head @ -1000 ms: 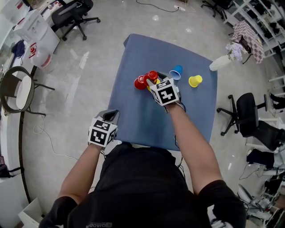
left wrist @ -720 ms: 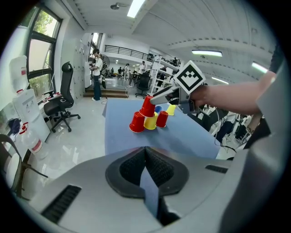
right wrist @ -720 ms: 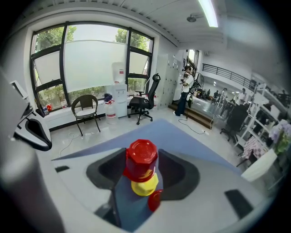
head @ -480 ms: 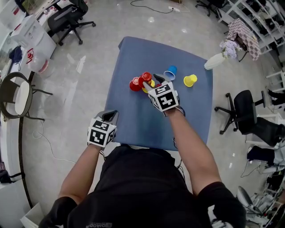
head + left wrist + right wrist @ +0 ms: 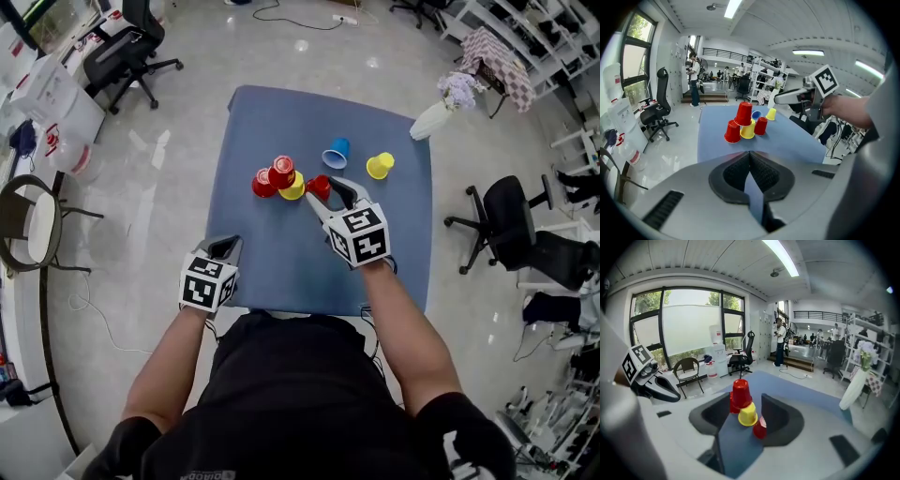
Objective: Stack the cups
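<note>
Red top cup [image 5: 281, 172] sits on the three-cup base [image 5: 293, 189]; blue cup [image 5: 336, 153] and lone yellow cup [image 5: 380, 166], at two o'clock of it, remain unstacked. Right gripper [image 5: 324, 190] stands released, empty; left gripper [image 5: 225, 246] is clenched on nothing.

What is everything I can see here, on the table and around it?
table: one, blue top, mid-room.
red cups: three; two on the table, one perched on the left red and the yellow beside it.
yellow cups: two; one in the cluster, one apart at the far right.
blue cup: one, behind the cluster.
vase: one, white, with flowers, by the table's far right corner.
office chairs: at least two, black, far left and right of the table.
left gripper: fingers shut, empty, at the near table edge.
right gripper: fingers open, empty, beside the right red cup.
</note>
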{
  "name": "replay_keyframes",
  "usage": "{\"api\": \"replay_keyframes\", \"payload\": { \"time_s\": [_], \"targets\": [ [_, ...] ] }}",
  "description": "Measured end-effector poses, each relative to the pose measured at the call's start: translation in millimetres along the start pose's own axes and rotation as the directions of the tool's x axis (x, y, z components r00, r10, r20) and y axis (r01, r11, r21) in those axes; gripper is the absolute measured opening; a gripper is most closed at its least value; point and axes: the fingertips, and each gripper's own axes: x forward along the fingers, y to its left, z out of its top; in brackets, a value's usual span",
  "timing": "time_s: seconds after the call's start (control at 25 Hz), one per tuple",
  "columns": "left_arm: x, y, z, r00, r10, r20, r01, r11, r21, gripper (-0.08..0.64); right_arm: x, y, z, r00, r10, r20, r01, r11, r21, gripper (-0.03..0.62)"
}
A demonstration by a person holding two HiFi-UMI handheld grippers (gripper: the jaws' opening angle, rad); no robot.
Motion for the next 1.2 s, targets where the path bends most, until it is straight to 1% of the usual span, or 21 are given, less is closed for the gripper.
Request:
{"api": "replay_keyframes", "payload": {
  "time_s": [0.2, 0.4, 0.6, 0.76, 1.0, 1.04, 1.12, 1.2],
  "targets": [
    [10, -16, 10, 1.000, -0.011, 0.000, 0.011, 1.000, 0.017, 0.005, -21, -27, -33, 0.998, -0.061, -0.032, 0.061, 0.998, -0.007, 0.207],
    [19, -31, 16, 1.000, -0.018, 0.002, 0.018, 1.000, 0.022, 0.005, -35, -47, -71, 0.994, -0.080, -0.070, 0.084, 0.995, 0.054, 0.207],
    [26, -44, 17, 1.000, -0.019, -0.010, 0.020, 1.000, 0.008, 0.005, -43, -73, -93, 0.992, -0.096, -0.086, 0.105, 0.987, 0.118, 0.207],
    [30, -50, 19, 1.000, -0.007, -0.015, 0.007, 1.000, 0.002, 0.005, -39, -92, -96, 0.990, -0.104, -0.091, 0.114, 0.987, 0.111, 0.207],
    [31, -57, 18, 1.000, 0.018, -0.021, -0.018, 1.000, -0.022, 0.005, -21, -115, -87, 0.991, -0.101, -0.087, 0.108, 0.991, 0.083, 0.206],
    [31, -57, 18, 0.999, 0.022, -0.023, -0.023, 0.999, -0.027, 0.005, -17, -118, -85, 0.991, -0.102, -0.088, 0.108, 0.991, 0.073, 0.203],
    [29, -58, 18, 0.999, 0.031, -0.029, -0.032, 0.999, -0.034, 0.005, -7, -125, -82, 0.990, -0.104, -0.095, 0.108, 0.993, 0.043, 0.179],
    [29, -55, 17, 0.999, 0.043, -0.034, -0.044, 0.998, -0.043, 0.005, 6, -131, -80, 0.989, -0.107, -0.104, 0.109, 0.994, 0.013, 0.174]
  ]
}}
